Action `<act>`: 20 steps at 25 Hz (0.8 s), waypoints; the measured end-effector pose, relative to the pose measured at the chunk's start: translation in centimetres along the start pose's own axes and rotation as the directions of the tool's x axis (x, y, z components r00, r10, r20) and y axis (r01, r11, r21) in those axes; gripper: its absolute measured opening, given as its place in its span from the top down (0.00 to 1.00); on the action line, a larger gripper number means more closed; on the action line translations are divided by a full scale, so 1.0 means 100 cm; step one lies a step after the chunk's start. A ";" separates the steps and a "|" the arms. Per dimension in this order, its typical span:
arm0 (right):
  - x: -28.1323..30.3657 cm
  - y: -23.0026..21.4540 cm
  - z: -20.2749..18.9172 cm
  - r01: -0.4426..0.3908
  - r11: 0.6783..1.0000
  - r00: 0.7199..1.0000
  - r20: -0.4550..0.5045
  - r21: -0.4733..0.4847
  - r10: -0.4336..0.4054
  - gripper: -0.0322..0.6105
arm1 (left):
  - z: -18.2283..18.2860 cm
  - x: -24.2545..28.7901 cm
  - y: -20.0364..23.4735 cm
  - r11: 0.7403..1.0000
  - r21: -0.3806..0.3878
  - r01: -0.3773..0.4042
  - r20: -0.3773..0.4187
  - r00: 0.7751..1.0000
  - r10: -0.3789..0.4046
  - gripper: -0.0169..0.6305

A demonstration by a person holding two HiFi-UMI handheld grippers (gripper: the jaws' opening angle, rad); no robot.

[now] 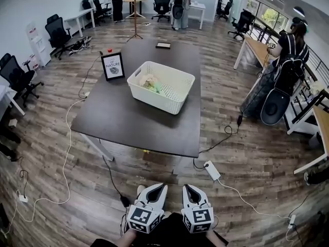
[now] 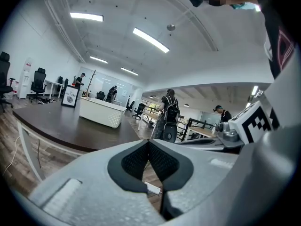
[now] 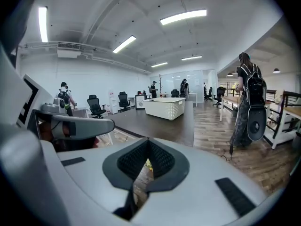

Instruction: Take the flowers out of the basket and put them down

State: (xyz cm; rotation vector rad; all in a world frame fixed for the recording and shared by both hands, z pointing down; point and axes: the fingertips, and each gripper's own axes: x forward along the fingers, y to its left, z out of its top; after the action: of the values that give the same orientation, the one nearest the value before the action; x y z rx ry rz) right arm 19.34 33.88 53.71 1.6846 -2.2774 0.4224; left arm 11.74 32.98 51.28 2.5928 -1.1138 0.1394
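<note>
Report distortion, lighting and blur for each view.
Head view: heavy fisheye bending the floor around the table; even light, basket sharp. Left gripper view: black rounded corners, ceiling light blown out, mosaic patch at top. Right gripper view: same dark corners, bright ceiling strip.

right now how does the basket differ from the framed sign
The basket is white, perforated and wide, with flowers inside; the framed sign is black-edged, flat and smaller, propped upright. The basket sits mid-table, the sign by its left edge. Both rest on the dark table.
</note>
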 end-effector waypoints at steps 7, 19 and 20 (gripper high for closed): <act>0.044 -0.002 0.017 0.000 1.000 1.000 -0.015 -0.005 0.000 0.94 | 0.018 0.029 0.034 1.000 0.010 0.027 -0.011 1.000 -0.027 0.96; 0.114 0.020 0.047 -0.011 1.000 0.999 -0.030 -0.024 0.010 0.94 | 0.048 0.046 0.106 1.000 0.008 0.027 -0.003 1.000 -0.027 0.96; 0.119 0.023 0.049 -0.008 1.000 1.000 -0.030 -0.025 0.008 0.94 | 0.049 0.046 0.112 0.999 0.009 0.032 -0.005 0.999 -0.032 0.96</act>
State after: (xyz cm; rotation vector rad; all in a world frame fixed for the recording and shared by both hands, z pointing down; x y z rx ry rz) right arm 13.52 22.17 53.72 1.6466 -2.2595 0.4170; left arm 6.72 20.97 50.38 2.6161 -1.0715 0.1432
